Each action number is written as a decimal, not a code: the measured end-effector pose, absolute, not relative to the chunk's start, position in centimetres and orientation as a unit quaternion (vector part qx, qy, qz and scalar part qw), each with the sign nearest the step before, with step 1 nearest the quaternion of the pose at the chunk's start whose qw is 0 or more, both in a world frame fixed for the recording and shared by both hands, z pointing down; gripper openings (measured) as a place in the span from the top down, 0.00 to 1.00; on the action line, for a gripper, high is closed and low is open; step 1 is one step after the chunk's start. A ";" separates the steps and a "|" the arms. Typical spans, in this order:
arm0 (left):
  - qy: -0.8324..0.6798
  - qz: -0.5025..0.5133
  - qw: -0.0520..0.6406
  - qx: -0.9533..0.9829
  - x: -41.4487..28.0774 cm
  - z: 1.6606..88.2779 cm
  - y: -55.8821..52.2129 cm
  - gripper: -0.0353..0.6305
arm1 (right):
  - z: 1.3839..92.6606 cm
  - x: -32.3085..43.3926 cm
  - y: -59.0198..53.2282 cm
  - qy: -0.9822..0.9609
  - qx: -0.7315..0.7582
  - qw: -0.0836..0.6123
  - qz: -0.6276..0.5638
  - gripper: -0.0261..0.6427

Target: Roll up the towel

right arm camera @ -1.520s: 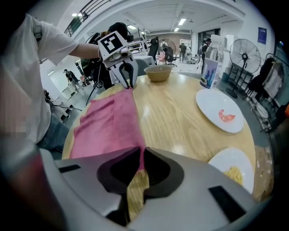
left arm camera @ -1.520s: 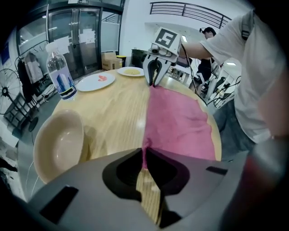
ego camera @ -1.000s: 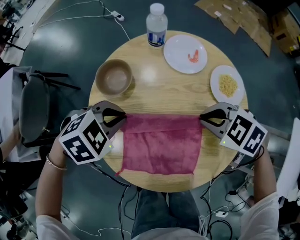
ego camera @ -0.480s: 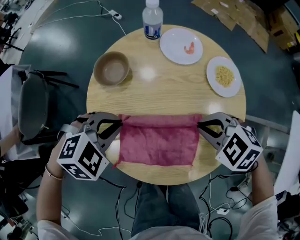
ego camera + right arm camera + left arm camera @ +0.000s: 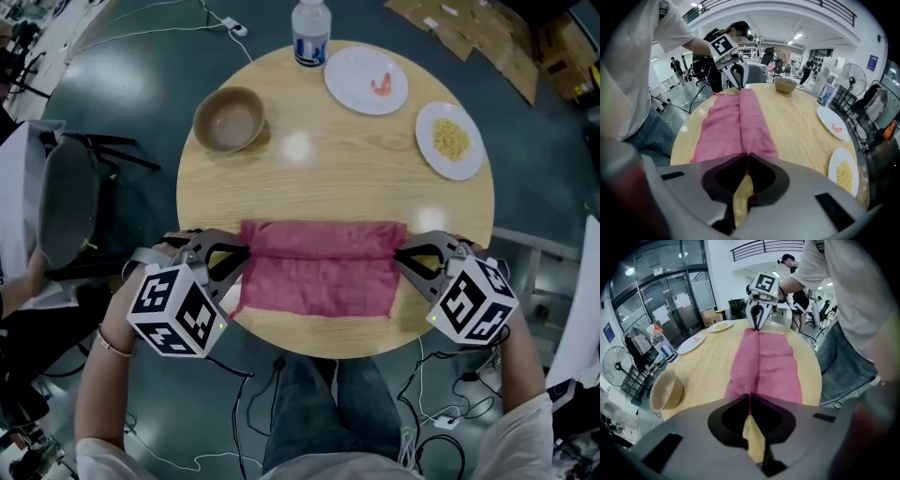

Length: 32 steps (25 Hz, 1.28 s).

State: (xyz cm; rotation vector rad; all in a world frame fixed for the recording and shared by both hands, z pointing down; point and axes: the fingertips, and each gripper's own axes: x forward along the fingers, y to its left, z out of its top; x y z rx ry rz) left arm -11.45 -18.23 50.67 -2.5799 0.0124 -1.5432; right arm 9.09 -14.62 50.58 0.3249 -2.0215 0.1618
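Left tongs [image 5: 246, 251] and right tongs [image 5: 398, 255] have dragged the pink towel [image 5: 319, 277] roll toward the person. The roll is fatter, and the flat part on the counter [image 5: 328, 169] is shorter.

Grey left gripper [image 5: 244, 252] and right gripper [image 5: 397, 255] bear black-and-white marker cubes [image 5: 176, 309]; white sleeves [image 5: 528, 424].

Teal floor [image 5: 141, 94], probably polished; cardboard [image 5: 469, 33].

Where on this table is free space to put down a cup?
The widest bare wood of the table lies in the middle, between the bowl, the towel and the plate of yellow food. The far edge is crowded: water bottle, shrimp plate. The towel, left gripper and right gripper fill the near edge.
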 end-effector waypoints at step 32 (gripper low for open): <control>-0.007 -0.523 -0.092 -0.847 -10.2 52.2 -22.1 0.83 | 51.5 9.3 -19.1 -0.843 0.105 0.476 0.226 0.84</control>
